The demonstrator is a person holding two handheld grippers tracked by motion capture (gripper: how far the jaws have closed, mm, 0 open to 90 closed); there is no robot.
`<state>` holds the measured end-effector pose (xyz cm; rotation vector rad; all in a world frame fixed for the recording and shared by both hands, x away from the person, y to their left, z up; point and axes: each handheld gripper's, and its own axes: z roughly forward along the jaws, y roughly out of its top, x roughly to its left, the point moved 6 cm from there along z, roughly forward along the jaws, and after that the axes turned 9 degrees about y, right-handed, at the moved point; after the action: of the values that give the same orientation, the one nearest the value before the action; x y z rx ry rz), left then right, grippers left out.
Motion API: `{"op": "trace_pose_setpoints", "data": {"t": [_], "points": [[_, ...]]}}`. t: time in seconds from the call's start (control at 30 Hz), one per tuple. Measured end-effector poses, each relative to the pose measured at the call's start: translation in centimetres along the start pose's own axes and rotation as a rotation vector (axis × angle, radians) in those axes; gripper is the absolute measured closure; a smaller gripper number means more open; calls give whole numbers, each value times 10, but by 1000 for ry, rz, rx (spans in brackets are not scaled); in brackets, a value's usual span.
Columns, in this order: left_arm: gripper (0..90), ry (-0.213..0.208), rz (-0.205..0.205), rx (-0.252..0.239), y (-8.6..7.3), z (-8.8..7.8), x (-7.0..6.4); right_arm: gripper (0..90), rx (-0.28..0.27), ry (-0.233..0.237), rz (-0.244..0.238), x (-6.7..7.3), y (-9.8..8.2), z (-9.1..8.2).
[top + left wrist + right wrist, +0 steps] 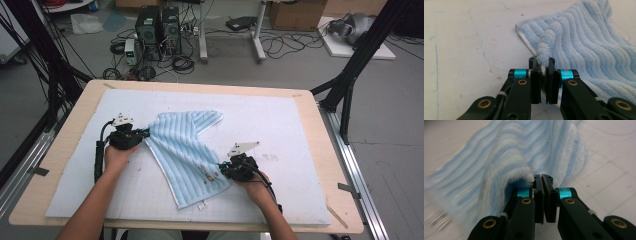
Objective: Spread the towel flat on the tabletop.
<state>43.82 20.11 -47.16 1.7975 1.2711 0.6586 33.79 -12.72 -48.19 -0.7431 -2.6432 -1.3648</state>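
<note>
Jaws clenched on both sides: your left gripper [543,71] pinches the blue towel's [185,150] left edge, your right gripper [543,180] its right edge; it lies mid-worktop [300,135] between them.

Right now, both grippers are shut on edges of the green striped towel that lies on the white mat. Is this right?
Not quite: the towel is light blue with stripes, not green, as the high view shows. The rest holds: the left gripper and the right gripper are each shut on an edge of it, and it lies on the white mat.
</note>
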Motion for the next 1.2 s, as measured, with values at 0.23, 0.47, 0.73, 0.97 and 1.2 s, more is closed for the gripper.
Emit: {"op": "trace_pose_setpoints", "data": {"t": [0.23,0.47,0.73,0.97,1.2], "points": [[791,19,-38,23,0,4,11,796,4,70,-65,16,1,5],[417,-23,-92,-57,0,-13,8,461,-203,-130,40,-15,14,-16],[359,-142,-14,-161,-7,-39,-15,301,-250,-266,88,-49,43,-9],[232,-208,-10,-188,-12,-50,-22,337,-187,-286,90,-73,73,23],[222,-197,-13,-184,-18,-52,-19,549,-111,-260,92,-90,87,56]]}}
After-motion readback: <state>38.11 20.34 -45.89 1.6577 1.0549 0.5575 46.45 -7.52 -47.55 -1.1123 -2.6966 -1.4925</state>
